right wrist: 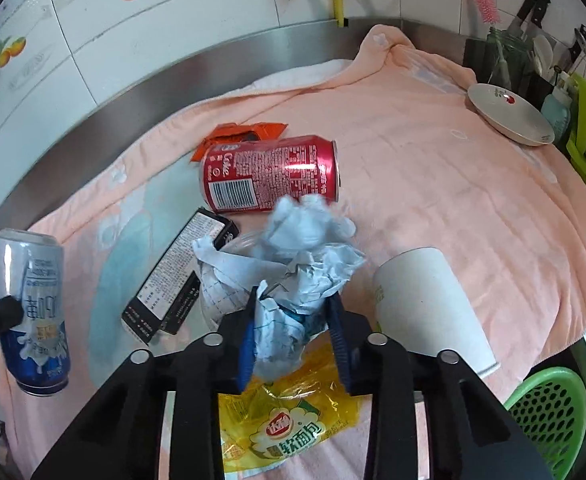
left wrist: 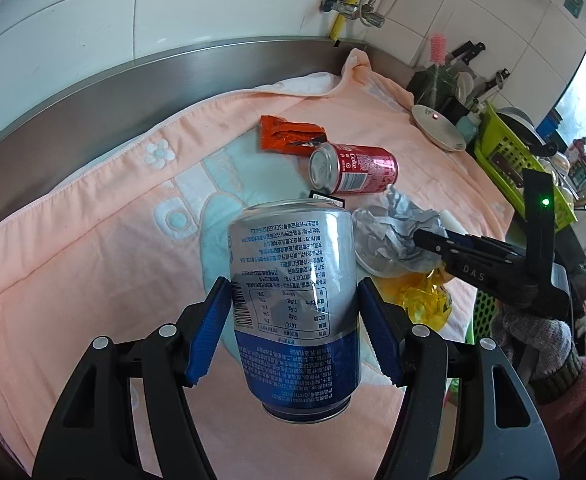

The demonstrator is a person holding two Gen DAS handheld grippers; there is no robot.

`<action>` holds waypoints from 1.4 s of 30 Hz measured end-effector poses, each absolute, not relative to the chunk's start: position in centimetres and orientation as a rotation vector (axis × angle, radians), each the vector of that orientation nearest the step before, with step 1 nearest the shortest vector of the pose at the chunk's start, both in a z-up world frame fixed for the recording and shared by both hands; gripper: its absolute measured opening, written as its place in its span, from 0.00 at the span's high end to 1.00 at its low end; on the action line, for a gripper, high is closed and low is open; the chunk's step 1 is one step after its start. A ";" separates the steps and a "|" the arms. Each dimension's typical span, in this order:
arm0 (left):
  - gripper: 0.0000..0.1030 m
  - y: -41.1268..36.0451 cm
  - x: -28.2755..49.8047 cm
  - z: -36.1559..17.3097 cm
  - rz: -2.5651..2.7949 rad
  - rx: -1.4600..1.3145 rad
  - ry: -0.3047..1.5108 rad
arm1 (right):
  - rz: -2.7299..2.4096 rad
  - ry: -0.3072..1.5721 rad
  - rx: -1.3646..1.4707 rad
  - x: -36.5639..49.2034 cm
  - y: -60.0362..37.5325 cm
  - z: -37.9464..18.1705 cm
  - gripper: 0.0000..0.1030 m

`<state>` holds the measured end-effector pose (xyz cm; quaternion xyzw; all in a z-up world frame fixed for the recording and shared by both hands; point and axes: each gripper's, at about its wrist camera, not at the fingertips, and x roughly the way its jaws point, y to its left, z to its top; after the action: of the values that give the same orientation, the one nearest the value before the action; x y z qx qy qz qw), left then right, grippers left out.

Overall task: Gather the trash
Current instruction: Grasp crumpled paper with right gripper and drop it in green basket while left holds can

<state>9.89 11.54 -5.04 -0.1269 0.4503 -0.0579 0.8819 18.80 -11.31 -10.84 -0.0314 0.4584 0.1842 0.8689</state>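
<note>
At the bottom centre of the left wrist view, the left gripper (left wrist: 293,316) is pinching a silver-and-blue drink can (left wrist: 293,304) between its blue pads (left wrist: 209,332), holding it lifted over the peach-pink towel (left wrist: 93,240); the same can is showing at the lower left of the right wrist view. At the bottom centre of the right wrist view, the right gripper (right wrist: 293,340) is clamping a crumpled wad of pale blue-white paper (right wrist: 293,264), with a yellow plastic bread wrapper (right wrist: 289,428) lying just beneath it. Just right of the wad, a white paper cup (right wrist: 429,304) is lying on its side, and left of it a flat black printed box (right wrist: 177,276) is resting on the towel. Farther up, in mid-frame, a red cola can (right wrist: 271,174) is lying on its side, touching an orange foil snack wrapper (right wrist: 237,132) behind it. At the upper right, a white ceramic dish (right wrist: 509,114) is leaning at the towel's edge. A green perforated plastic basket (right wrist: 549,412) is peeking in at the lower right corner.
</note>
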 end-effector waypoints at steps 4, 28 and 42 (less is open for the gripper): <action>0.38 11.2 9.7 -5.0 -0.139 -0.259 0.934 | 0.388 0.920 -0.051 17.5 -11.6 -9.5 0.74; 0.38 2.0 8.6 -2.9 -0.350 -0.181 0.910 | 0.004 0.838 -0.008 4.3 -29.4 -7.0 0.74; 0.38 -7.5 8.6 -2.9 -0.475 -0.124 0.934 | -0.175 0.960 -0.004 2.6 -39.0 -12.6 0.66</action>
<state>8.63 -7.52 -2.92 -0.0591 0.4455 -0.2267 0.8641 2.65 -39.02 -12.63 -0.0019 0.4611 -0.0840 0.8834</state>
